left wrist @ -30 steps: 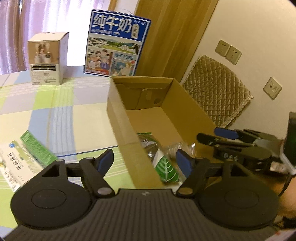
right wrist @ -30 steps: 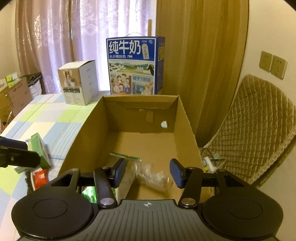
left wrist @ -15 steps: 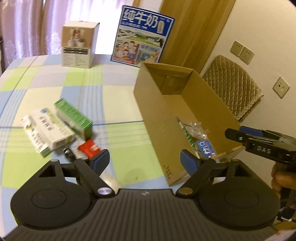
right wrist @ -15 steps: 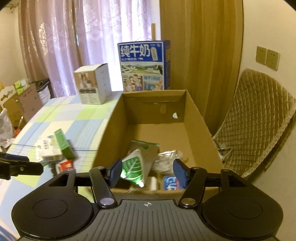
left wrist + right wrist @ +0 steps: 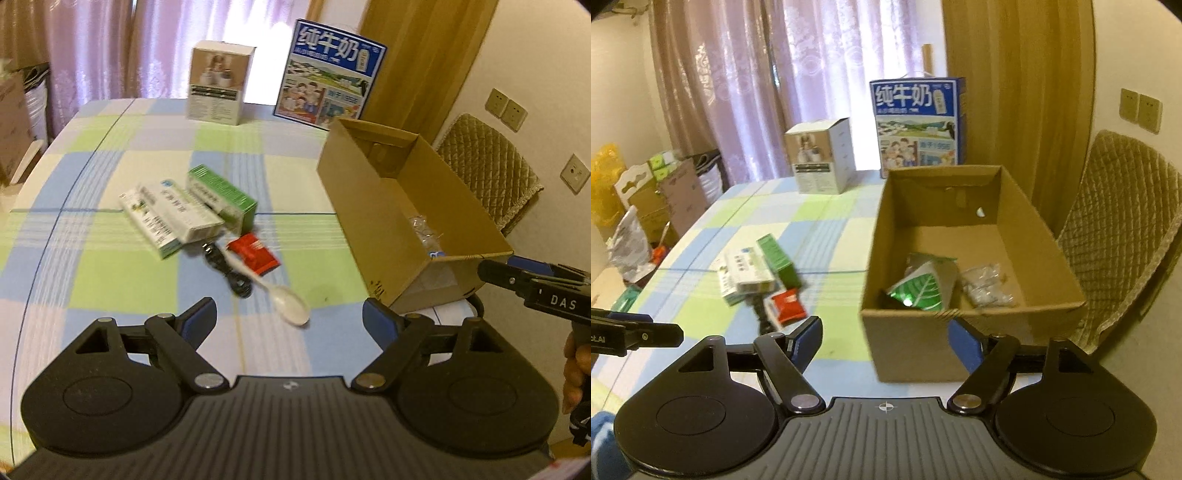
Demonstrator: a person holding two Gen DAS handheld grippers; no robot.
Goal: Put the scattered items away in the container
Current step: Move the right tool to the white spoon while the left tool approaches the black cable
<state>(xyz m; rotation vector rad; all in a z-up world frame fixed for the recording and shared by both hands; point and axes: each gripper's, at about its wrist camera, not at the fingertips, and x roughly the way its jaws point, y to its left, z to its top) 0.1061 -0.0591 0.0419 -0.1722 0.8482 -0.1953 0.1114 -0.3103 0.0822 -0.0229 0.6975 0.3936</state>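
Observation:
An open cardboard box (image 5: 912, 343) stands at the right of the checked table, with a green leaf packet (image 5: 919, 291) and a clear plastic bag (image 5: 986, 288) inside. Left of it lie a white spoon (image 5: 284, 299), a red sachet (image 5: 255, 254), a black cable (image 5: 225, 269), a green carton (image 5: 221, 195) and a white carton (image 5: 173, 218). My left gripper (image 5: 288, 314) hovers just short of the spoon, its jaws opening and empty. My right gripper (image 5: 886, 334) hangs in front of the box's near wall, its jaws opening too, with nothing held.
A blue milk carton (image 5: 328, 85) and a small white-and-brown box (image 5: 218, 85) stand at the table's far edge. A quilted chair (image 5: 1123, 236) is right of the cardboard box. Bags and cartons (image 5: 646, 206) crowd the floor to the left.
Both grippers pulled back from the box and their jaws widened. The left view swung left over the loose items. The green packet, between the right fingers before, now lies in the box.

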